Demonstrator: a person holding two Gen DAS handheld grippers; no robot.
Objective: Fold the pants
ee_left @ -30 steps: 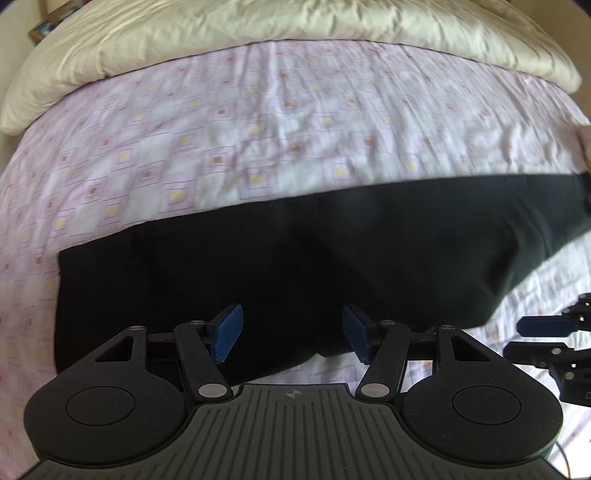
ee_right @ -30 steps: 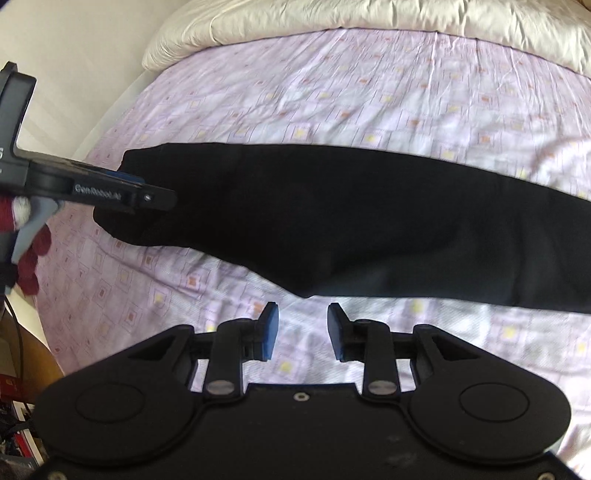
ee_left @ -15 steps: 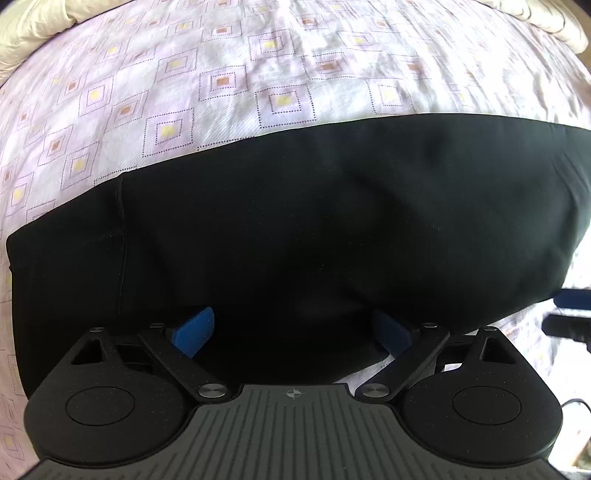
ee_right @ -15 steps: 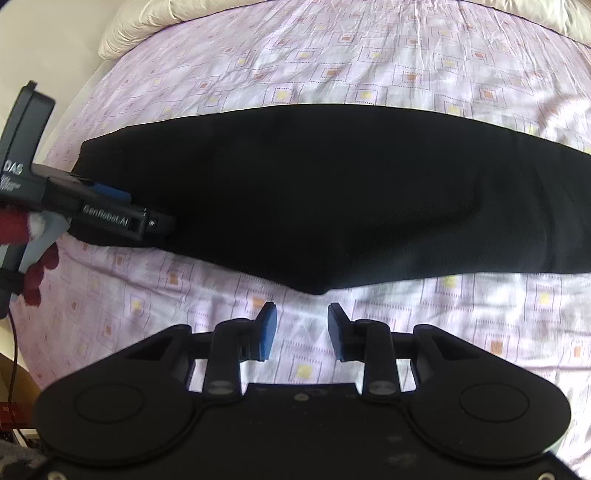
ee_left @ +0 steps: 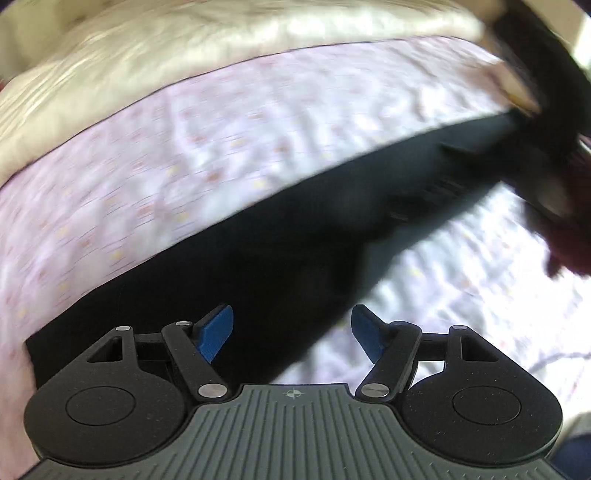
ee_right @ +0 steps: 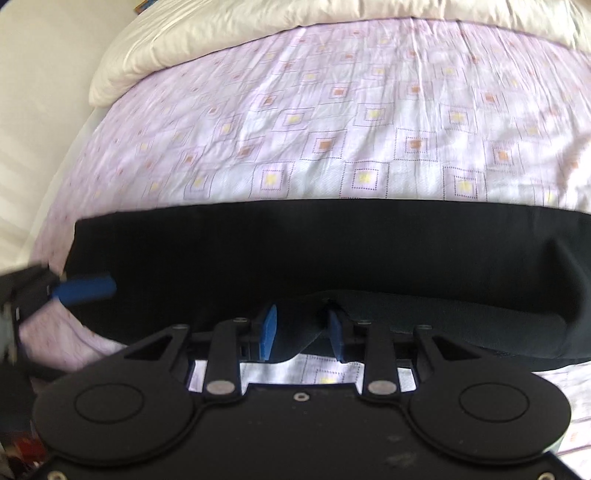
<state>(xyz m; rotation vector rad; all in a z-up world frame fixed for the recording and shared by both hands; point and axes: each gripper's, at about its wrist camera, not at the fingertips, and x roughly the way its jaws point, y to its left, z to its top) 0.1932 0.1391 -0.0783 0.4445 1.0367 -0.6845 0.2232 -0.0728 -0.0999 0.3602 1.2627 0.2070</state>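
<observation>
**Near edge of the pants sits between the right claw's pads**

Because the long black cloth pants [ee_right: 332,258] lie flat across the bed from left to right, the fold will most likely go along that long line. The pants rest on a pale purple bed sheet with small yellow and orange squares [ee_right: 369,122], and a cream puffy quilt [ee_right: 258,22] lies at the far side.

The right gripper [ee_right: 301,332] is the nearer one to the cloth. It points down at the near edge of the pants, around the middle of their length. A small bump of black cloth sits right between its two blue pads. The pads are partly apart, and I cannot tell if they press the cloth or only stand beside it.

The left gripper [ee_left: 291,332] is over the left part of the pants, close to the left end. Its blue pads are wide apart but are closing now. Black cloth shows past and below them, not between them, and the view is blurry. In the right wrist view, one blue finger of it shows at the near left corner of the pants.
</observation>
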